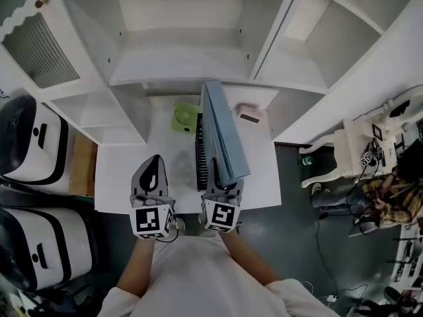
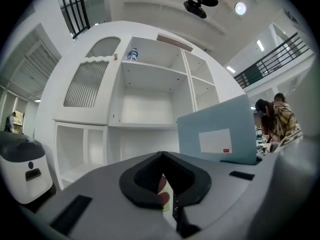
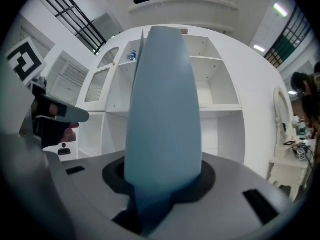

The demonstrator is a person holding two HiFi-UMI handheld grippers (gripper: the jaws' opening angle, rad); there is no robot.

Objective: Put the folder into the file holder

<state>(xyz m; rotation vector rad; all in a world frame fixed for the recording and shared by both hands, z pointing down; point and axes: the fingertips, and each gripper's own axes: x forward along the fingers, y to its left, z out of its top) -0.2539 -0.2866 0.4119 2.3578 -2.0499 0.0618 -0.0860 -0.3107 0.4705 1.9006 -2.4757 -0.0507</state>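
Right hand-held gripper [image 1: 218, 177] is clamped on the near end of the folder [image 1: 225, 131]; its own view shows the blue sheet pinched btwn the jaws and rising straight up.

Shelf unit [image 1: 185, 51] at the back is open and mostly bare, no part in the job. Desk [image 1: 125, 177] in front of it carries everything else.

Folder stands on edge, long side running away from the person, lifted and hanging over the right side of the holder [image 1: 200, 157]. The holder is black, slotted, mid-desk. From the head view its lower edge looks at or just above the slots, but whether it has entered one can't be told.

Left hand-held gripper [image 1: 153, 167] hovers just left of the holder, jaws together, nothing in them, not touching the folder.

A small green thing [image 1: 185, 117] sits behind the holder, clear of the path.

Progress, as a judgement: pick-up and carry done, folder lined up approx w/ the holder. Left to do: lower it into a slot, let go, pull the gripper clear. Prob. past halfway.
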